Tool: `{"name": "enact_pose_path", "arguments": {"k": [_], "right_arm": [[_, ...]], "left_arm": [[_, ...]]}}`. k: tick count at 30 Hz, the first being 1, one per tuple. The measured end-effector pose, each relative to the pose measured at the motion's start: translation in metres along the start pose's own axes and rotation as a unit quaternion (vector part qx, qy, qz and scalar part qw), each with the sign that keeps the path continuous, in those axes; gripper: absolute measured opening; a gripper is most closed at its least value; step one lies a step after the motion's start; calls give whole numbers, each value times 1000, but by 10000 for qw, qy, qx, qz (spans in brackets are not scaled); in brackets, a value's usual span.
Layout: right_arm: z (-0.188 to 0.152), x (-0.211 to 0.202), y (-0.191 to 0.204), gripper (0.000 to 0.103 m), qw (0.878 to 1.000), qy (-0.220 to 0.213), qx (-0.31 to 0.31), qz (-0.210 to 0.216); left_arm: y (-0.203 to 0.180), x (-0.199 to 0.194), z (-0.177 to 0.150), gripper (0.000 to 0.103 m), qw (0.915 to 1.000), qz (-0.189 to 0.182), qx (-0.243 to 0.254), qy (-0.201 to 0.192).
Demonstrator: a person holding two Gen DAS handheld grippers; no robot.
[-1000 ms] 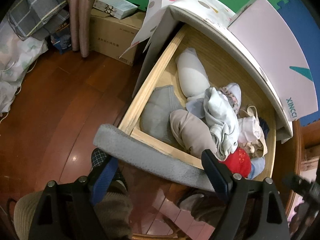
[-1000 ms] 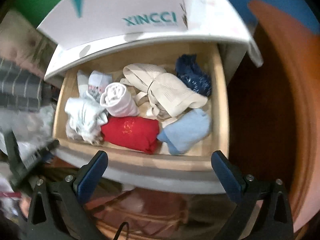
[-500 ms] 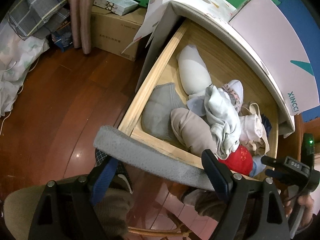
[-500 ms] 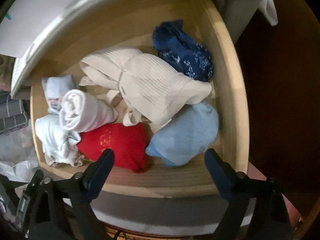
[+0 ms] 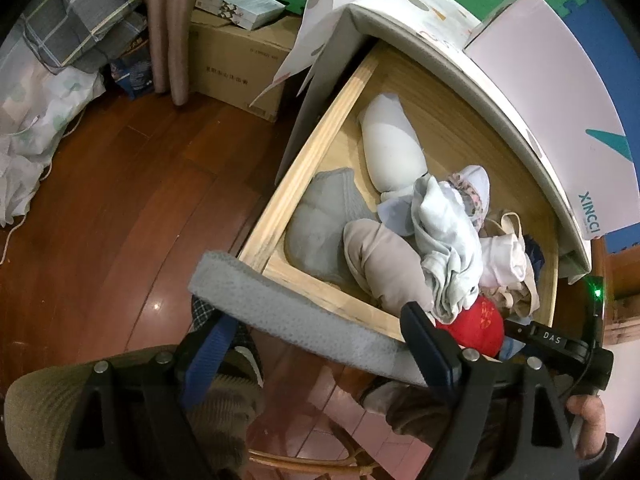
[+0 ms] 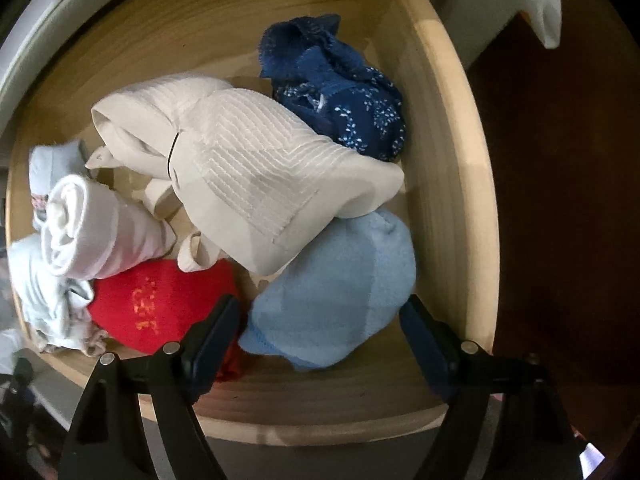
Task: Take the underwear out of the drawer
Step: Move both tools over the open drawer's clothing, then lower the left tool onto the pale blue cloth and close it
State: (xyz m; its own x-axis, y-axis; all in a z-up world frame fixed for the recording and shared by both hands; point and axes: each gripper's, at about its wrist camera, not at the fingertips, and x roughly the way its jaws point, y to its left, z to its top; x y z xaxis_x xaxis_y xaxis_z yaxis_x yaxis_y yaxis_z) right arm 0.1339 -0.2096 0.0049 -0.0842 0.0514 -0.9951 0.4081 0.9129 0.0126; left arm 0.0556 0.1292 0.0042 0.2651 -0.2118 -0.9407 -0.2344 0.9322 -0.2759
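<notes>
My right gripper point(image 6: 320, 340) is down inside the open drawer point(image 6: 448, 184), its jaws apart and just been closing, straddling the light blue underwear point(image 6: 336, 292) in the near right corner beside the red roll point(image 6: 160, 304), not yet pinching it. My left gripper point(image 5: 316, 344) hangs over the drawer's grey front edge point(image 5: 288, 316), jaws apart, holding nothing.

The red garment point(image 5: 476, 326) shows only as a rounded patch in the left wrist view, its near side hidden behind the left gripper's finger point(image 5: 430, 350) and the drawer's point(image 5: 320, 156) grey padded front. The light blue bundle point(image 6: 336, 292) lies half under the cream ribbed piece point(image 6: 256, 176). The pale crumpled cloth point(image 6: 44, 300) runs off the picture's left edge. The gold print on the red fabric is too blurred to read, perhaps lettering. The hand point(image 5: 588, 428) on the right gripper is cut by the frame.
</notes>
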Motion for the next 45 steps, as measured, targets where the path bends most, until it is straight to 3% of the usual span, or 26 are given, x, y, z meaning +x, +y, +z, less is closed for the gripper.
{"name": "enact_pose_path", "arguments": {"k": [2, 8, 15, 20, 25, 31, 36, 45], "right_arm": [[-7, 12, 12, 68, 9997, -41, -163, -155], [-10, 31, 26, 65, 9988, 11, -416, -246], [-19, 27, 45, 55, 9964, 87, -779, -313], [-26, 32, 52, 48, 9952, 108, -937, -248], [-33, 41, 50, 42, 9959, 119, -896, -97], [-51, 60, 55, 39, 9954, 151, -946, -64], [-60, 65, 61, 39, 9960, 143, -884, -48], [-48, 58, 61, 41, 9960, 157, -880, -7]], "left_arm": [[-3, -2, -1, 87, 10000, 69, 43, -31], [-11, -12, -3, 87, 9990, 307, 291, -128], [-25, -28, -3, 86, 9949, 640, 743, -255], [-52, -55, 0, 86, 9803, 922, 1502, -896], [-78, -51, 18, 86, 9840, 372, 1656, -548], [-111, -18, 26, 86, 9828, 240, 1831, -82], [-124, 17, 34, 86, 9847, 260, 1672, 405], [-142, 66, 38, 86, 9816, 532, 1706, 675]]}}
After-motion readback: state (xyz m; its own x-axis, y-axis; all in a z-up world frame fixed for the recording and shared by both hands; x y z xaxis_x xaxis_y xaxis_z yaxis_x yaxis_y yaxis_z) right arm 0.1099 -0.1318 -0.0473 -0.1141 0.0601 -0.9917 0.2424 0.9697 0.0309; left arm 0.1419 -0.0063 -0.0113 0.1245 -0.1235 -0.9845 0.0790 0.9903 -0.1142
